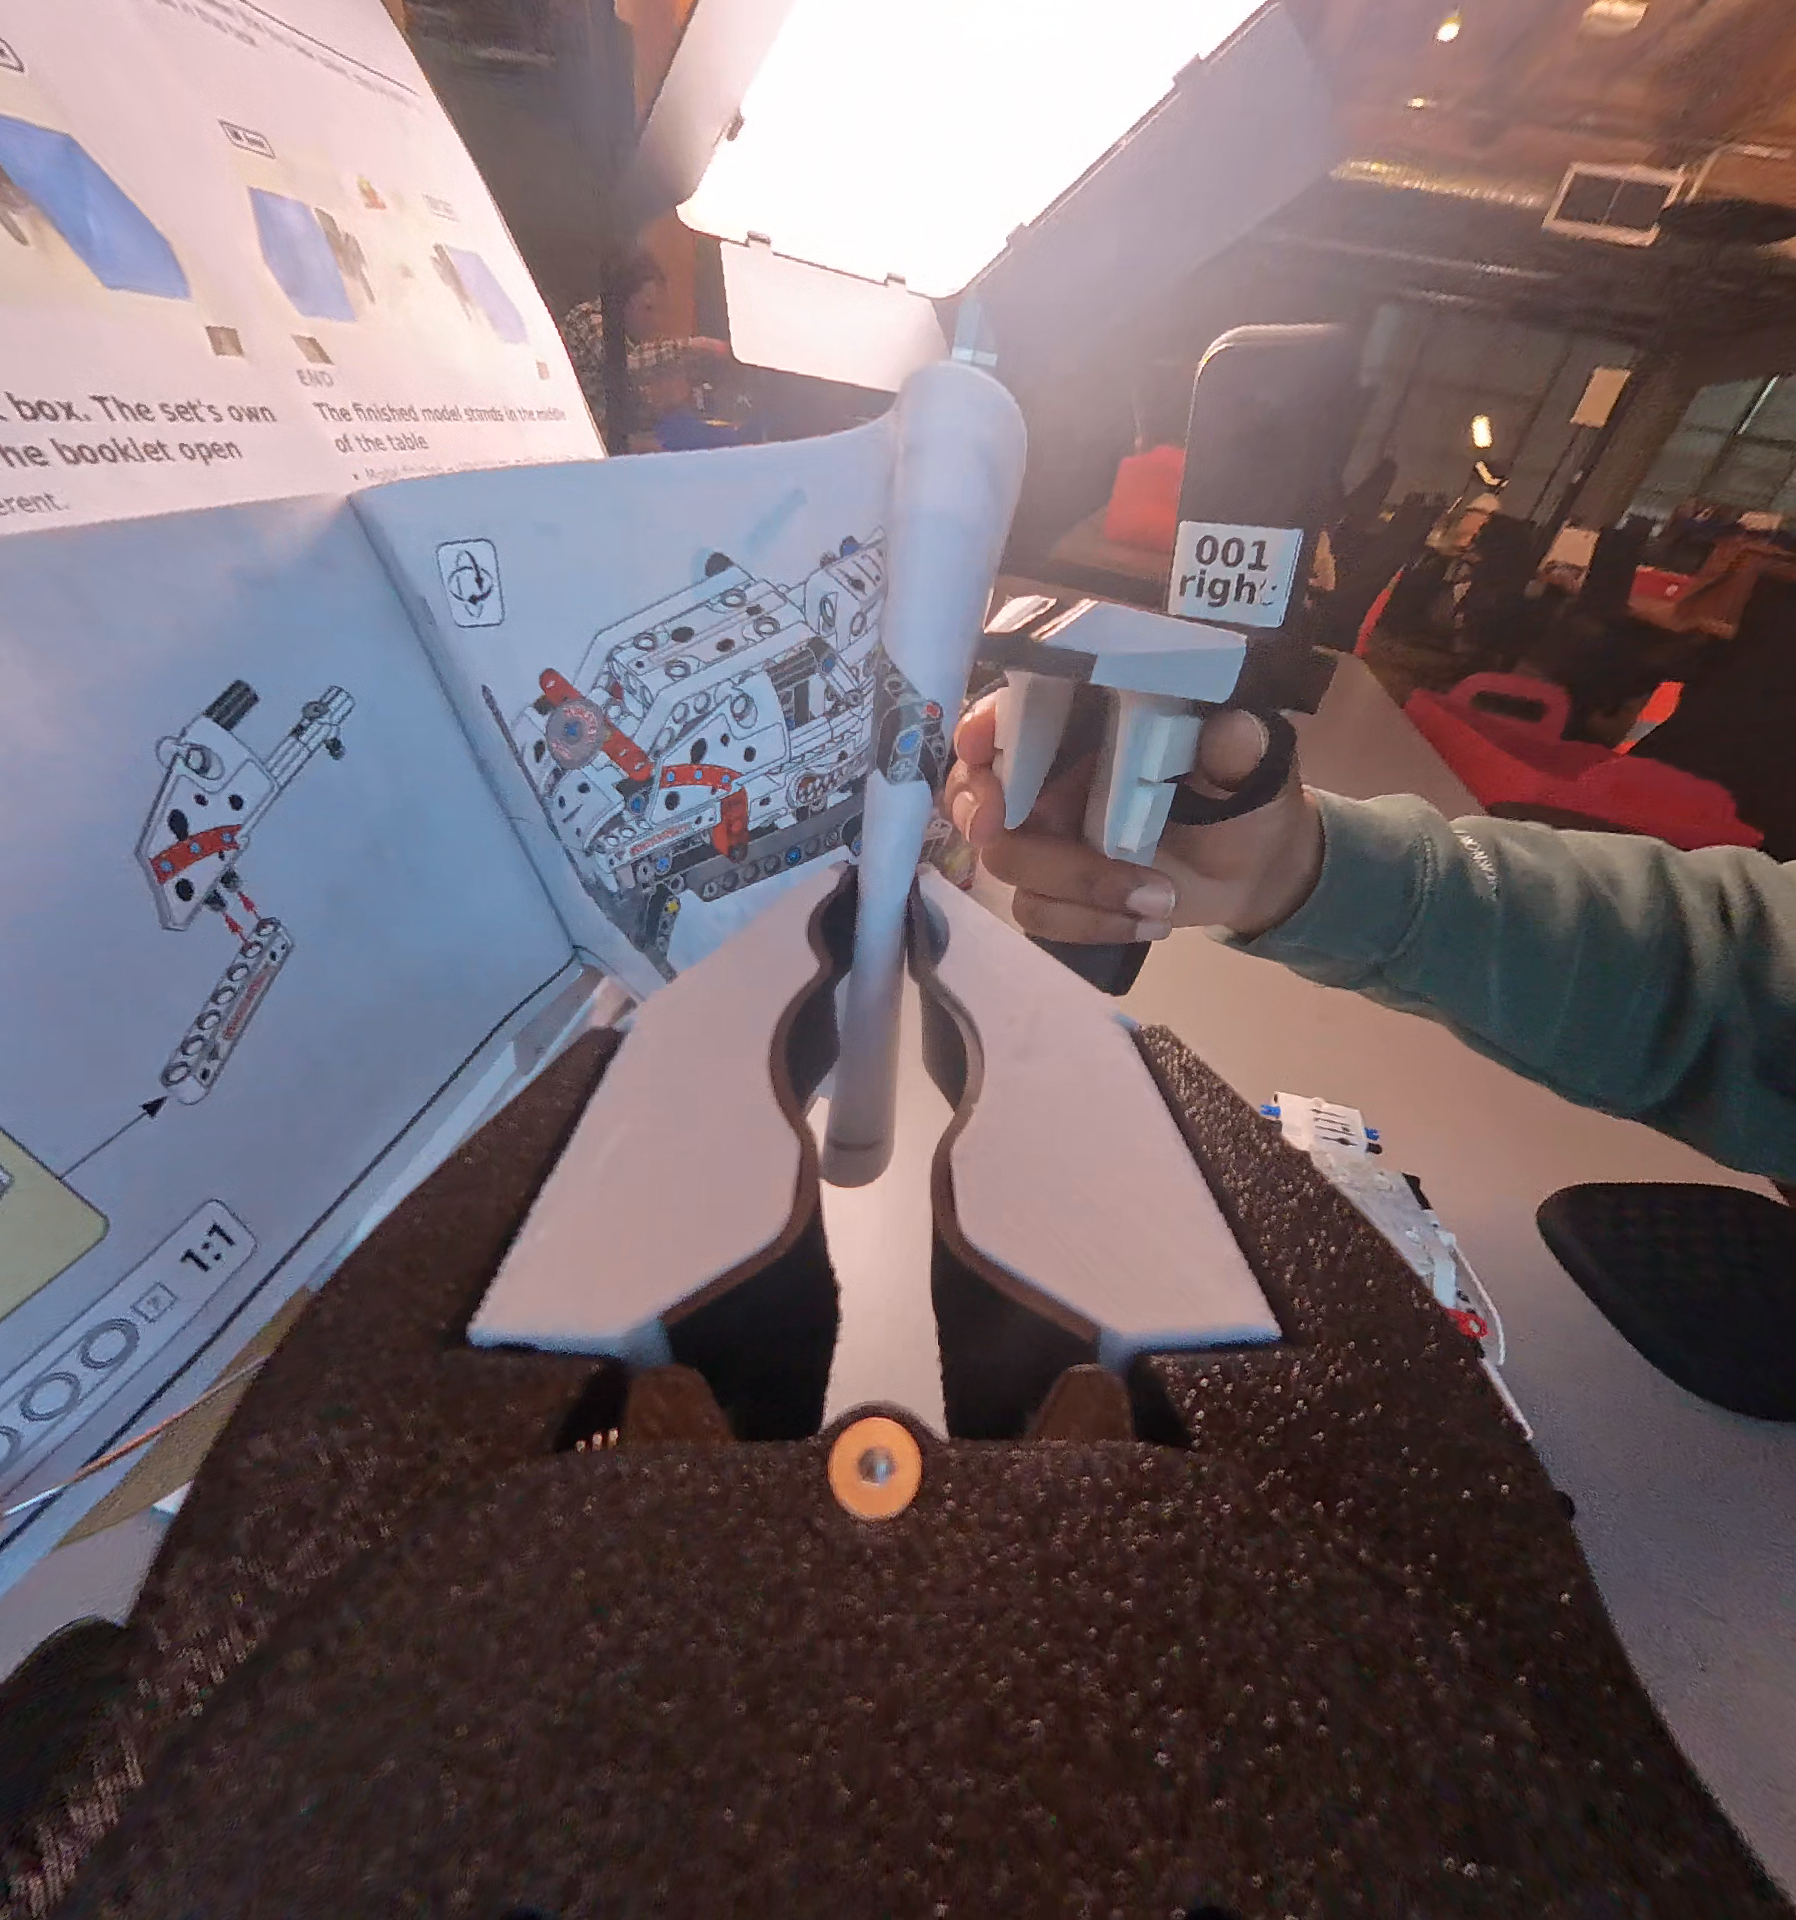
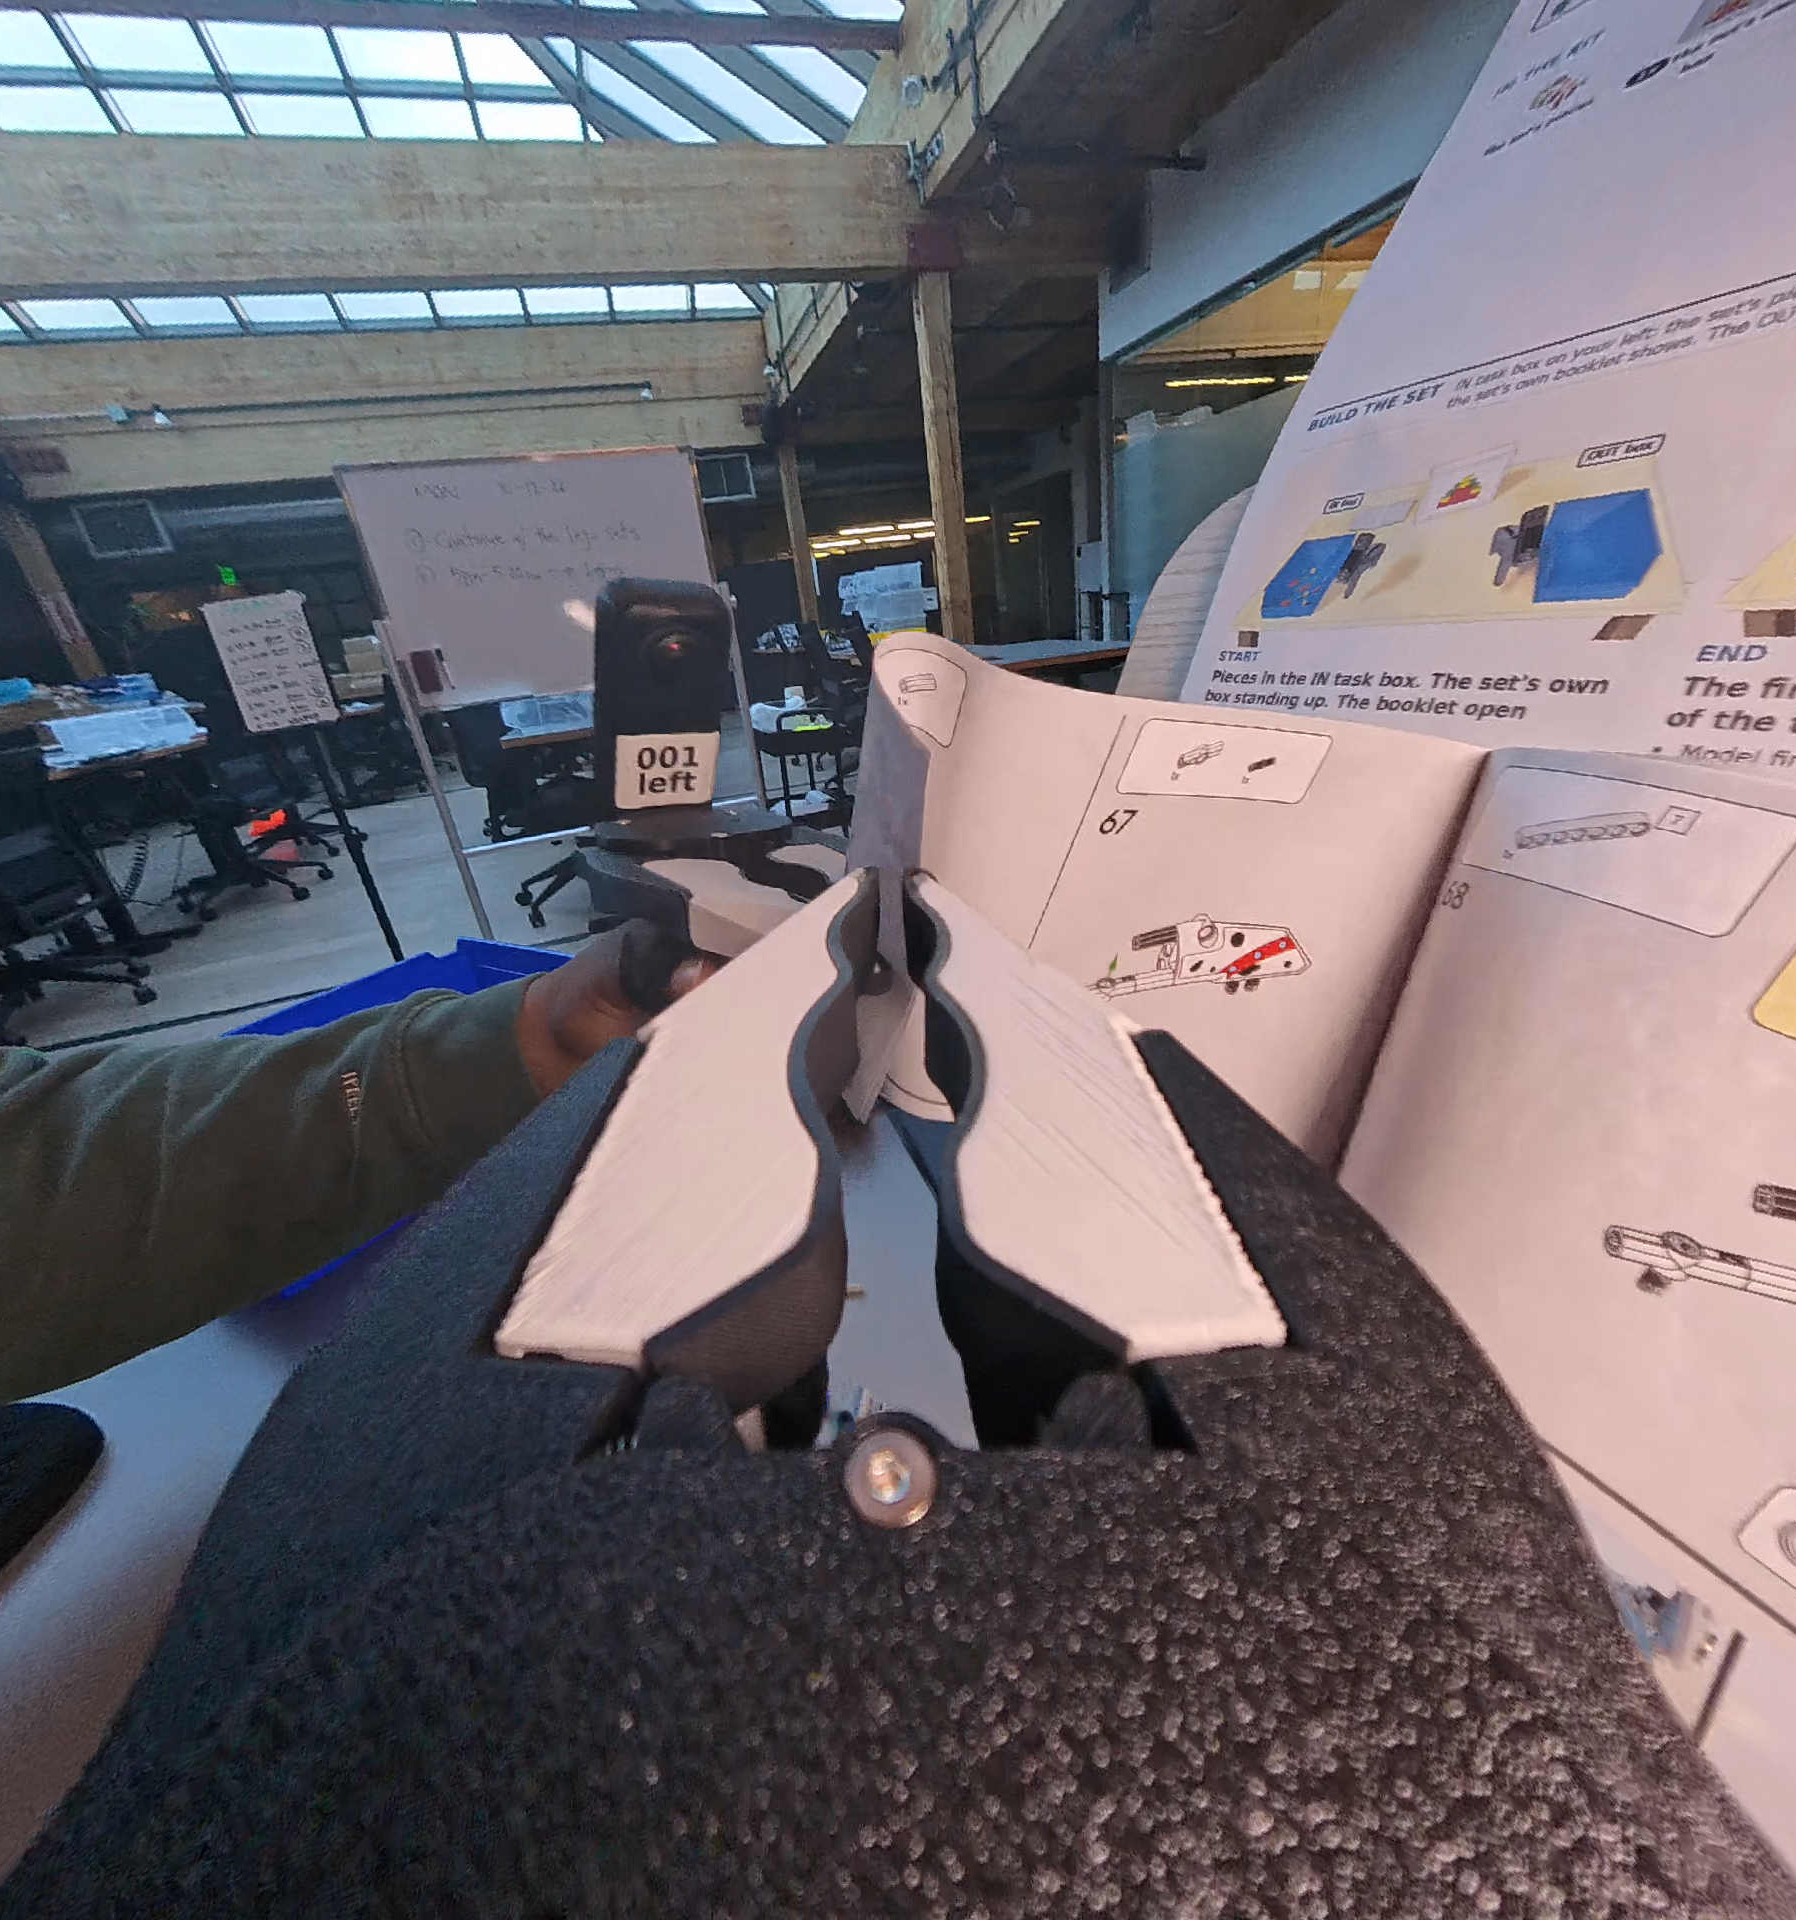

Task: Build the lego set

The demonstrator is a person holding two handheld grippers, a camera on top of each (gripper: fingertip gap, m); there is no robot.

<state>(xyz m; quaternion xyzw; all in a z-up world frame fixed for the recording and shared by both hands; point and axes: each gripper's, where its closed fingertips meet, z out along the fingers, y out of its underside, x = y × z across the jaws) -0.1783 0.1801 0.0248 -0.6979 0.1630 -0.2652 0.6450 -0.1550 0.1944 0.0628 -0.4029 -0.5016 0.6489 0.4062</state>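
Both hand-held grippers are at the instruction booklet [image 1: 354, 831], which stands open and propped up on the worktop [image 1: 1652, 1558]. Left hand-held gripper [image 1: 881, 894]: fingertips clamped on the edge of a curled page [image 1: 935, 644] that rises upright between them; the page bends over at its top. To the left of this gripper lie the open booklet pages with line drawings of white and red parts. Right hand-held gripper [image 2: 889, 904]: fingers closed on a thin sheaf of pages [image 2: 889, 966], seen edge-on, at the fingertips; whether it is the same sheet the left one holds I cannot tell, as the paper edge is blurred. To the right of the right gripper the booklet [image 2: 1237, 935] shows two numbered step pages. Behind the booklet a larger printed task sheet [image 2: 1559, 468] leans upright. In the left wrist view, a partly built white lego model [image 1: 1382, 1195] lies on the worktop to the right of the left gripper's body, below the person's green sleeve [image 1: 1600, 935]. In the right wrist view, a blue bin [image 2: 406, 987] sits left of the right gripper, beyond the other sleeve [image 2: 198, 1174].
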